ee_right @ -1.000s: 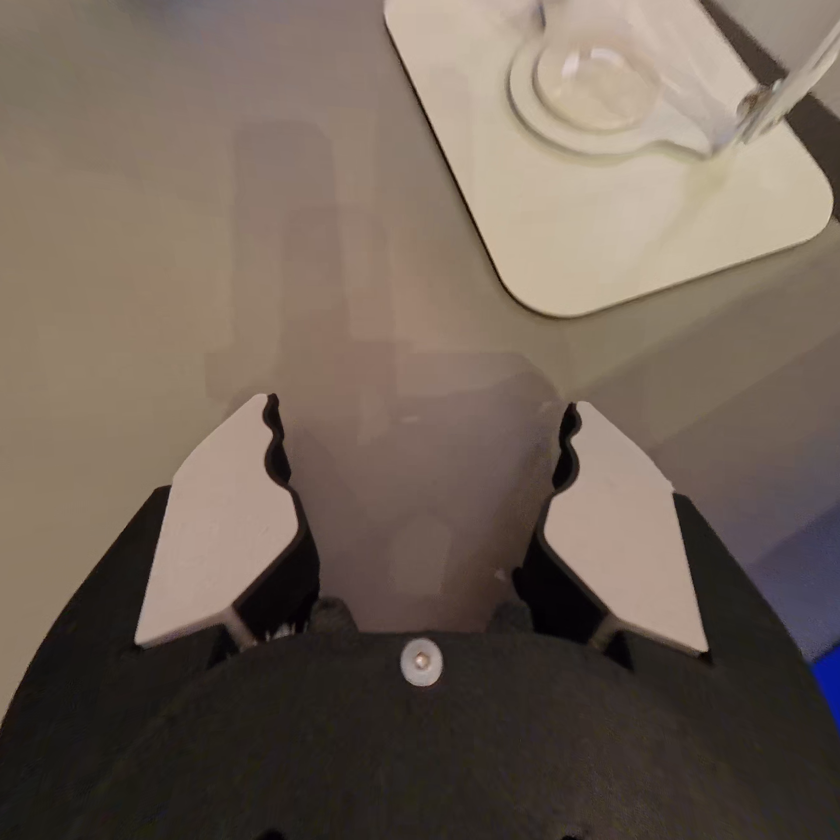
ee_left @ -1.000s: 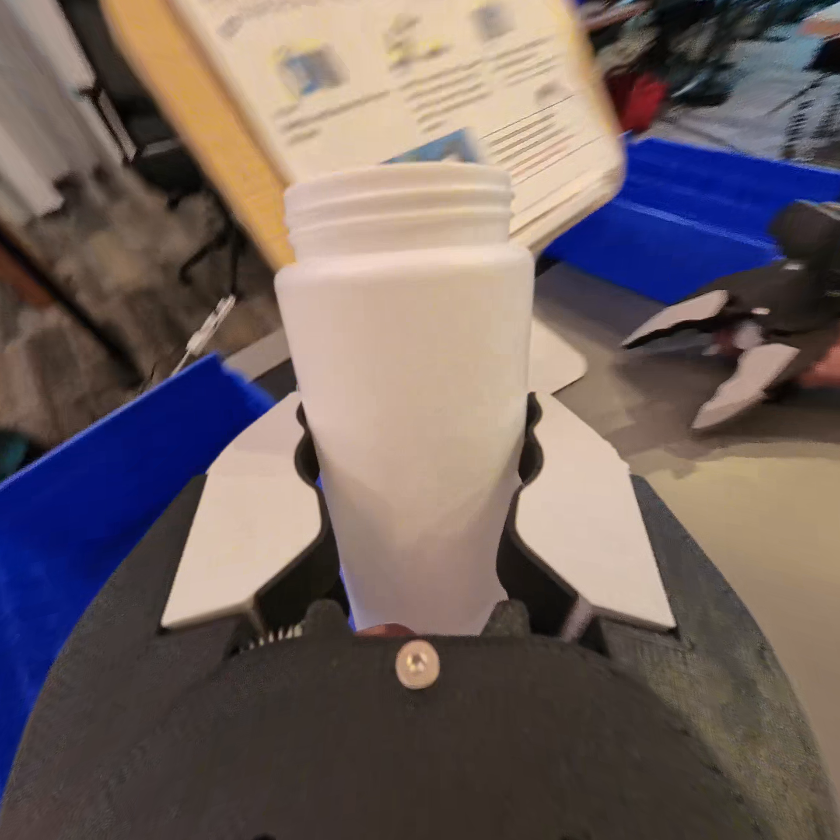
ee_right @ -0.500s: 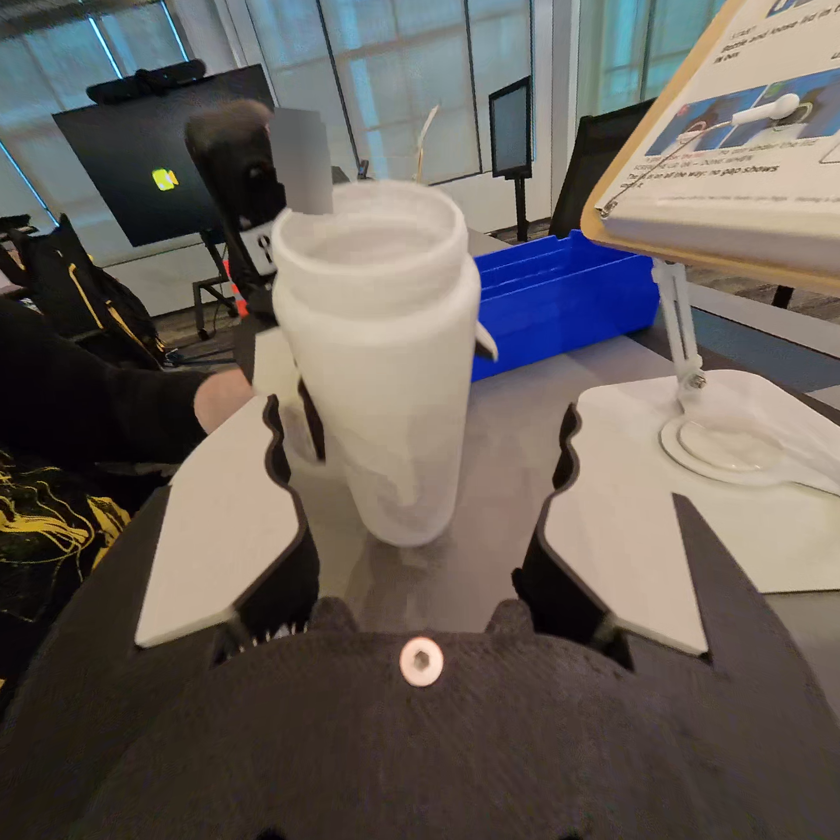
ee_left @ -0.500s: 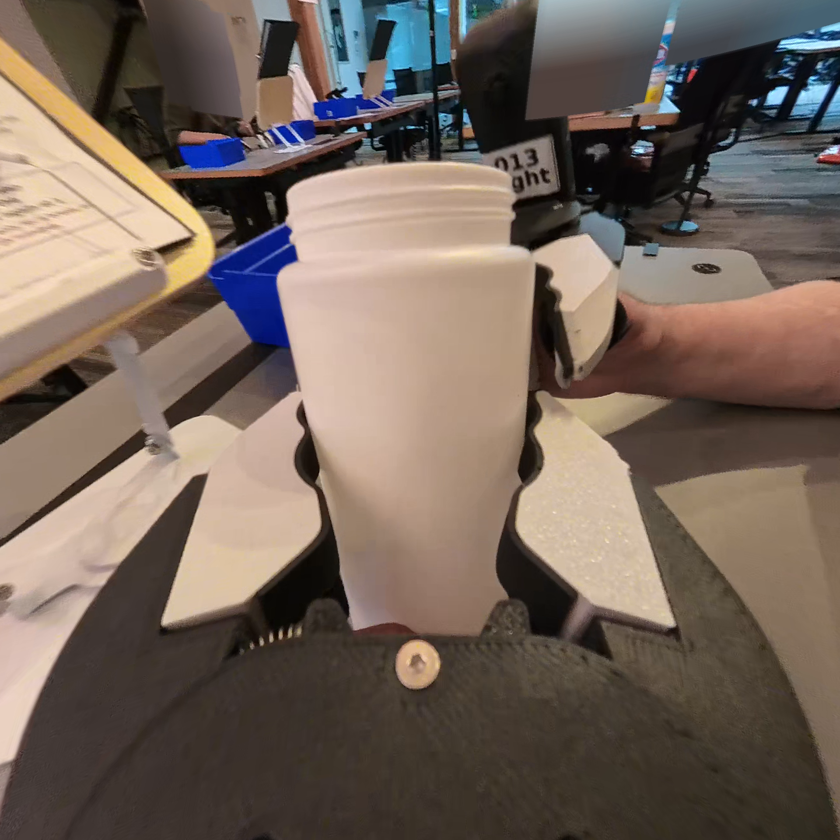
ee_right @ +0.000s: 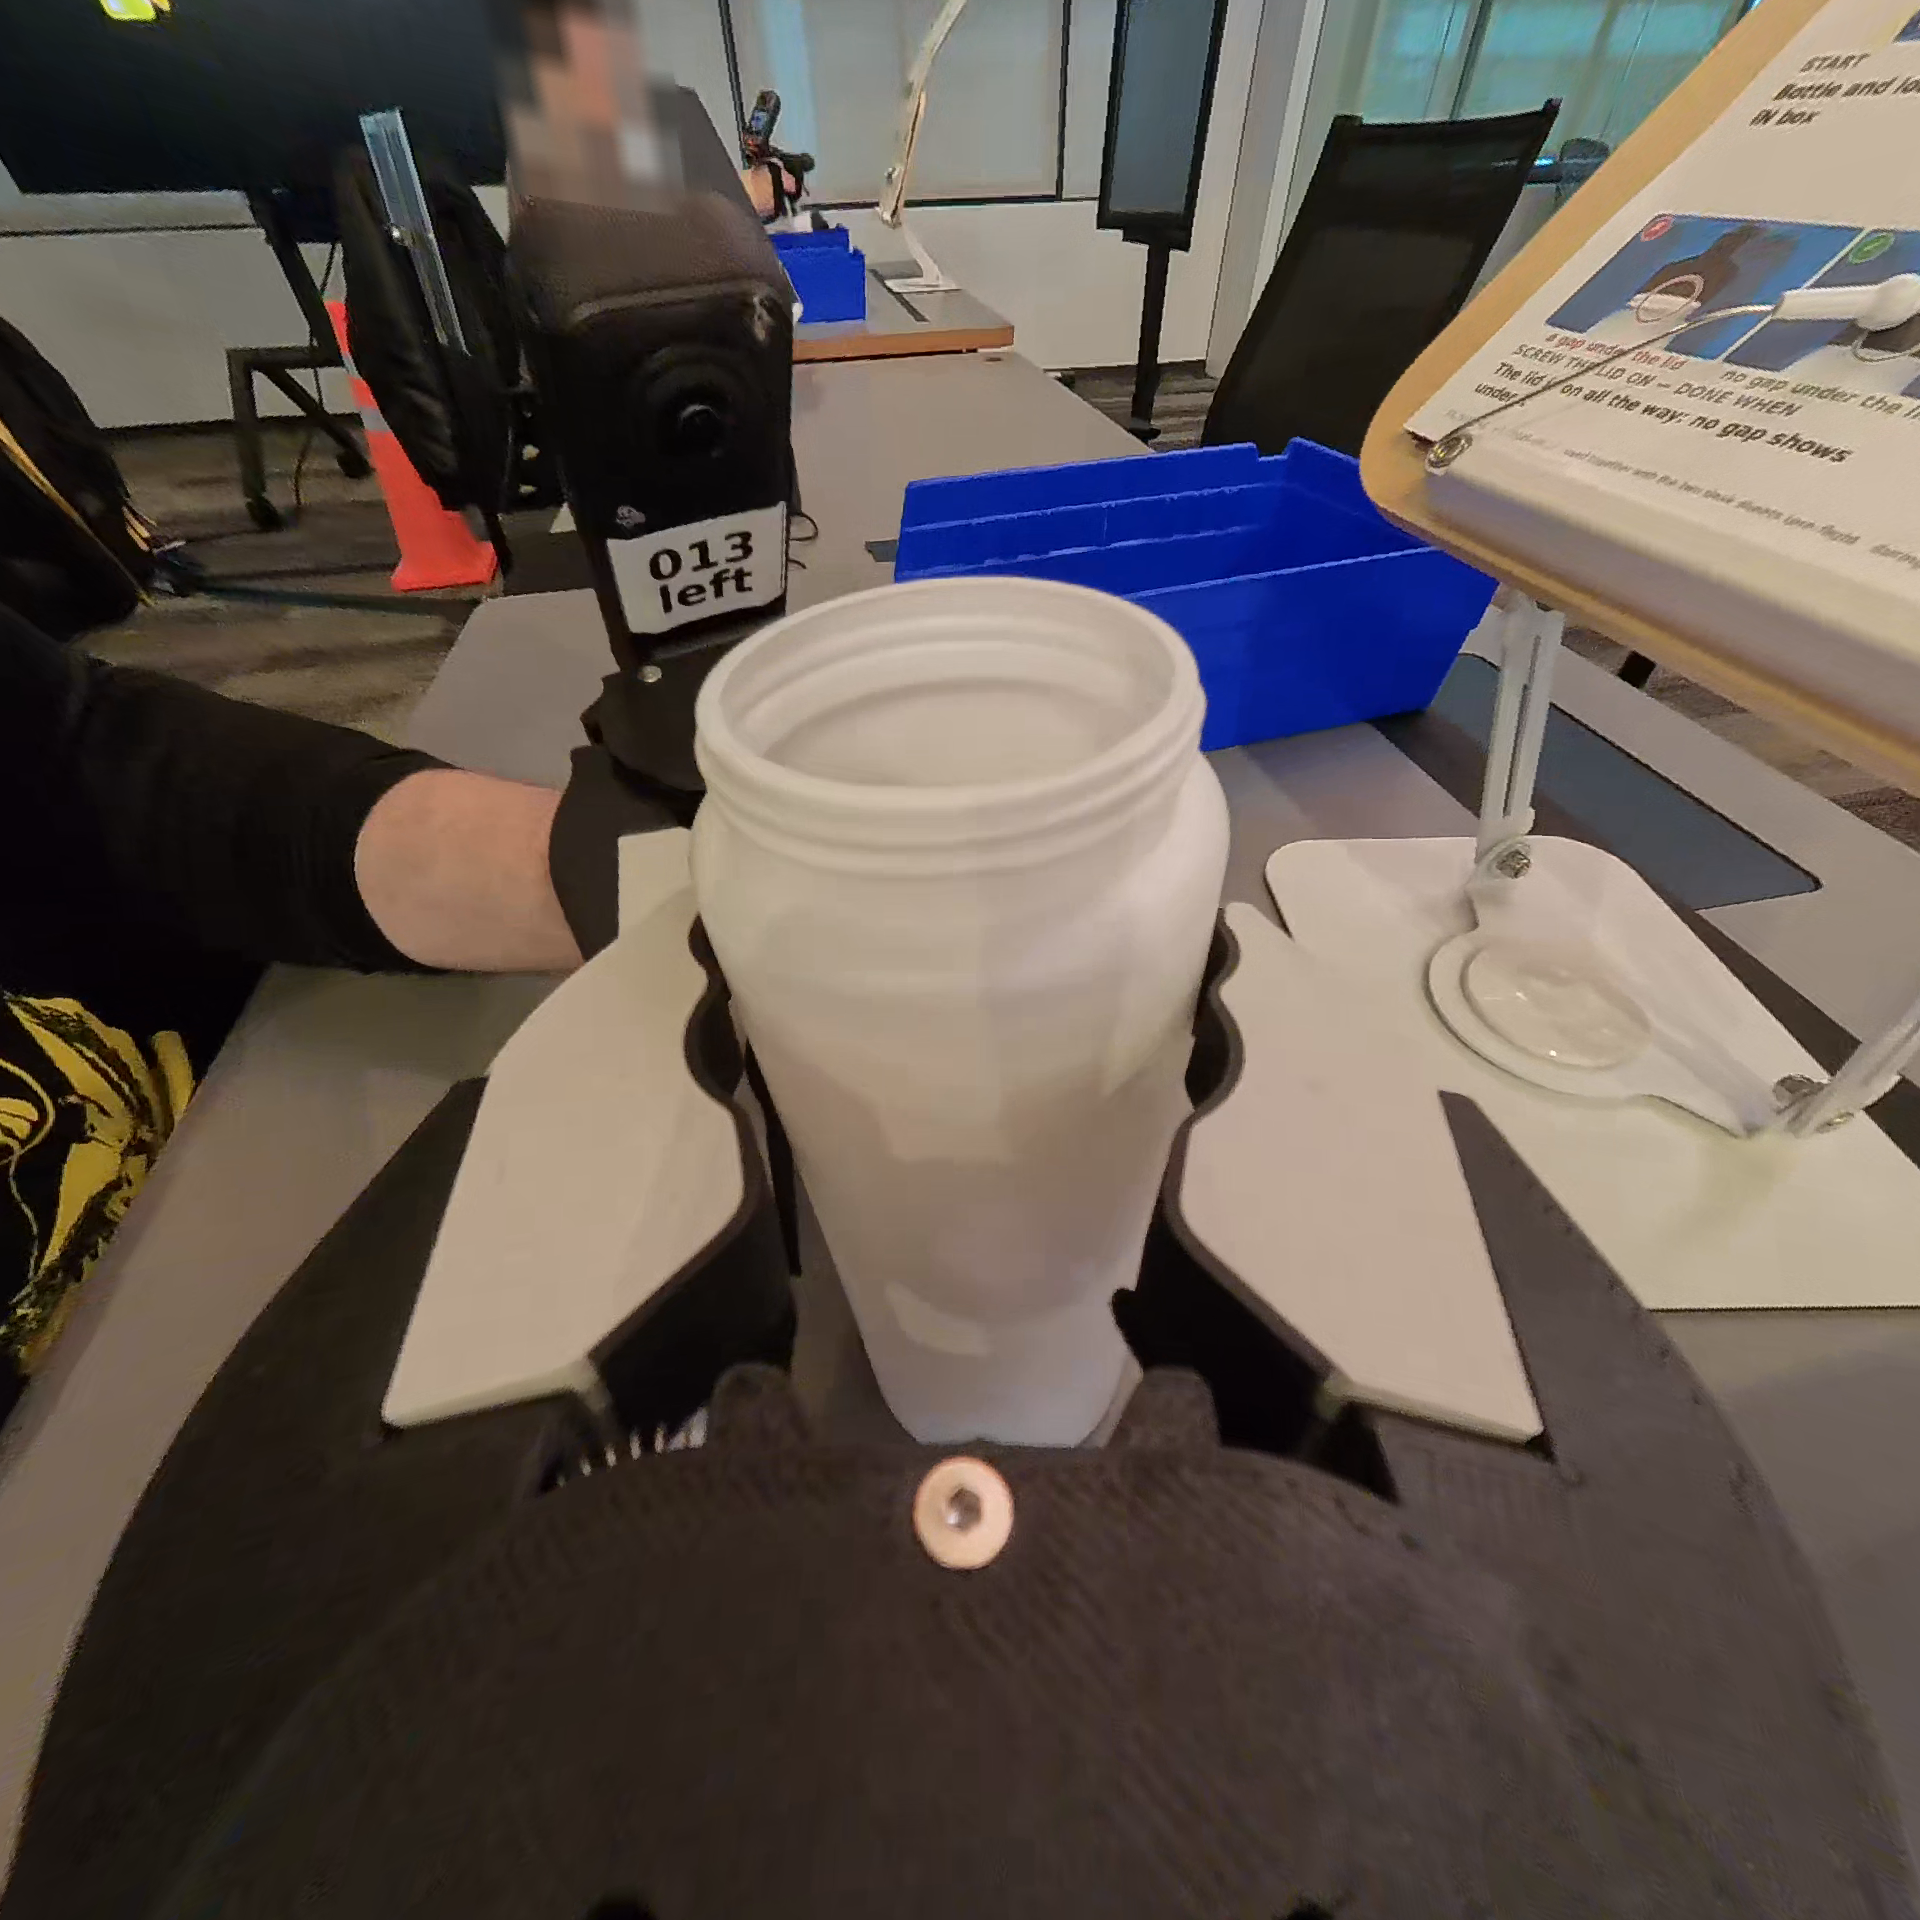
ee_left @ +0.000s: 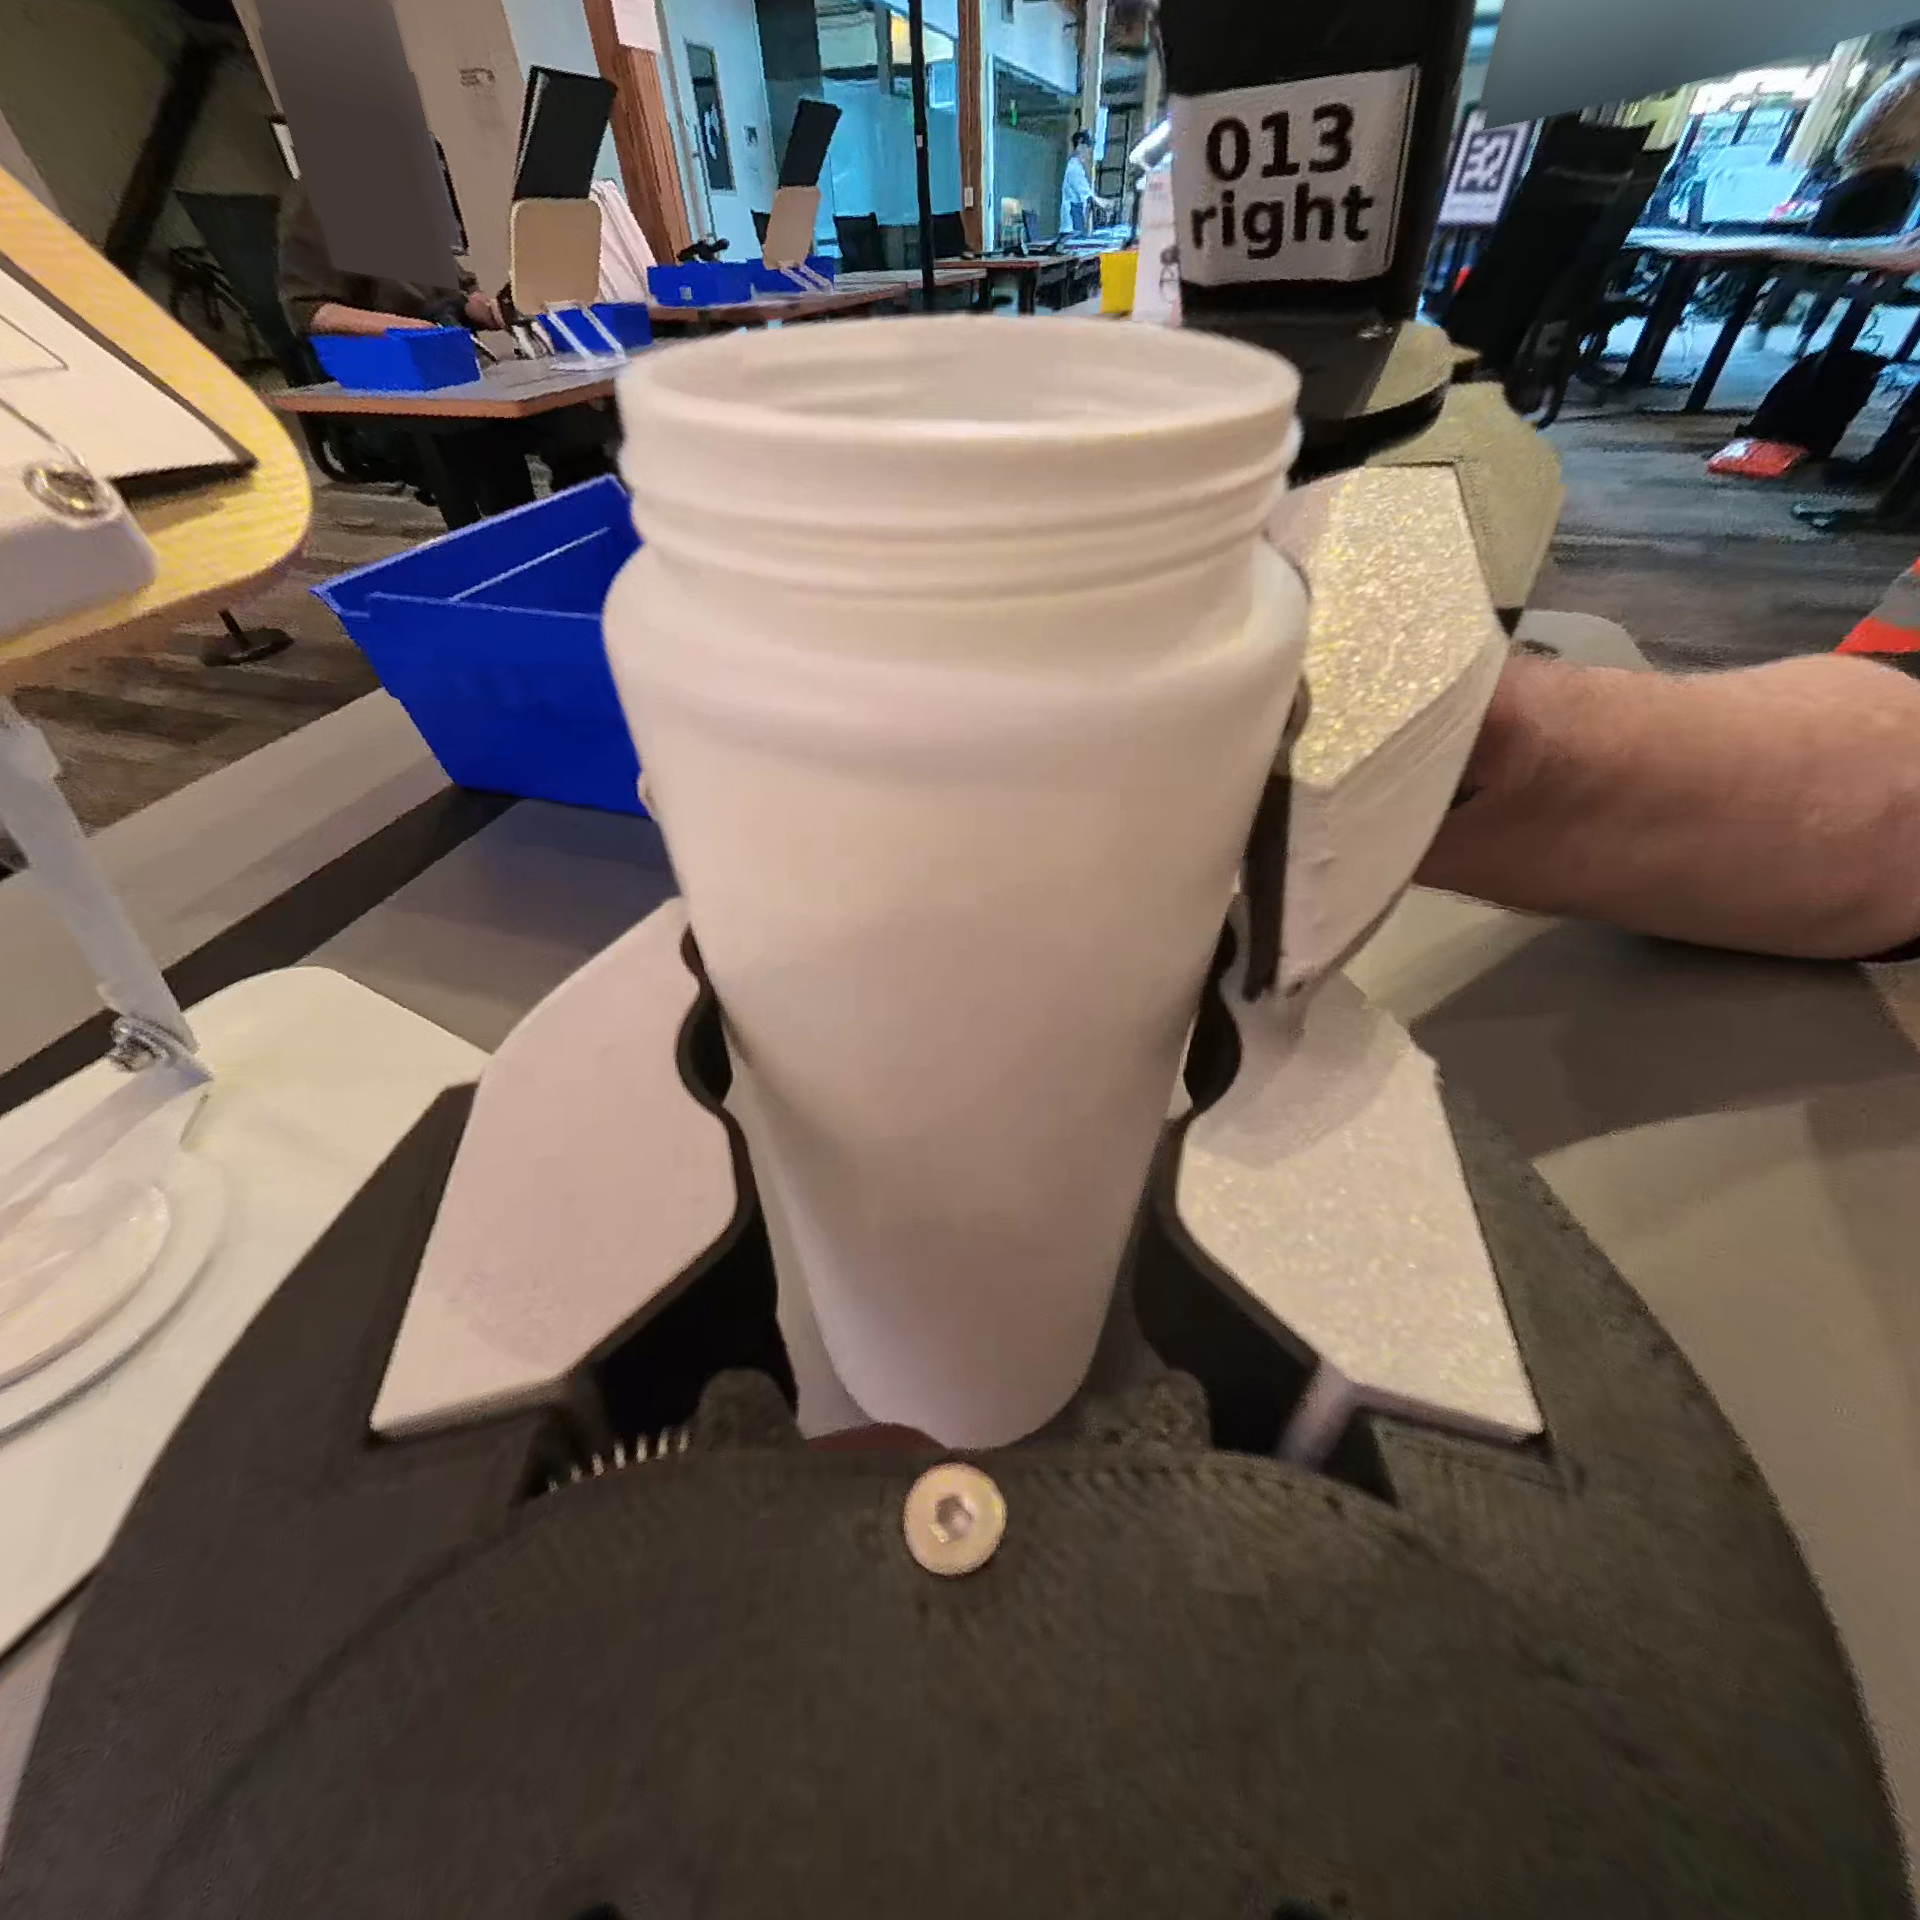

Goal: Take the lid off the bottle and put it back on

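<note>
While your left gripper (ee_left: 956, 1049) stays clamped on the uncapped white plastic bottle (ee_left: 951, 831), your right gripper (ee_right: 961, 1039), spread wide before, now closes around it too.

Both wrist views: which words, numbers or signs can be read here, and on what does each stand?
I do not copy writing out; these things bear it.
Post label, white, on the black post behind the bottle: large, legible.
Camera label, white, under the black camera: legible.
Instruction sheet on the tilted board: headings legible, fine print blurred.
Square marker, black and white: partly hidden.
Bottle: no writing visible.
</note>
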Motion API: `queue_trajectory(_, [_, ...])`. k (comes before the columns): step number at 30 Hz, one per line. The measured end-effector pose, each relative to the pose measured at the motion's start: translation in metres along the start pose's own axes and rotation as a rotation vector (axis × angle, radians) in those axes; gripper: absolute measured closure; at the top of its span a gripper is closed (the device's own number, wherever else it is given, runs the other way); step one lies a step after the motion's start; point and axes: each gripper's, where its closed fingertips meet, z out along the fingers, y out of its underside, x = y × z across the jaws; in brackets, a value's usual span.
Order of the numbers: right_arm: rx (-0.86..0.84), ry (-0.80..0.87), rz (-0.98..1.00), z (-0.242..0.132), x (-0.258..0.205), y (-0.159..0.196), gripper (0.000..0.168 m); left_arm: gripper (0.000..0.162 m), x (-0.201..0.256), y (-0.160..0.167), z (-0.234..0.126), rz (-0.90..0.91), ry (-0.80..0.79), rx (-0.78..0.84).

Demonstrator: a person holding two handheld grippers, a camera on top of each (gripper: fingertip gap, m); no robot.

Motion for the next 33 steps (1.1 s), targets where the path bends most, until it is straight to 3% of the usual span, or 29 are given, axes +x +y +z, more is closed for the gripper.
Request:
queue_trajectory(12, [0.056, -0.039, 0.074, -0.002, 0.005, 0.003, 0.077, 0.073, -0.004, 0.016, -0.002, -0.042, -0.01, -0.069])
queue_trajectory(22, [0.111, -0.064, 0.102, -0.006, 0.007, -0.001, 0.067, 0.065, -0.012, 0.003, -0.029, -0.041, -0.038, -0.069])
queue_trajectory(29, [0.146, -0.054, 0.105, -0.012, 0.01, -0.006, 0.066, 0.066, -0.053, -0.037, -0.105, 0.125, -0.227, -0.128])
queue_trajectory(33, [0.154, -0.053, 0.118, -0.013, 0.013, -0.005, 0.066, 0.073, -0.103, -0.058, -0.172, 0.316, -0.417, -0.319])
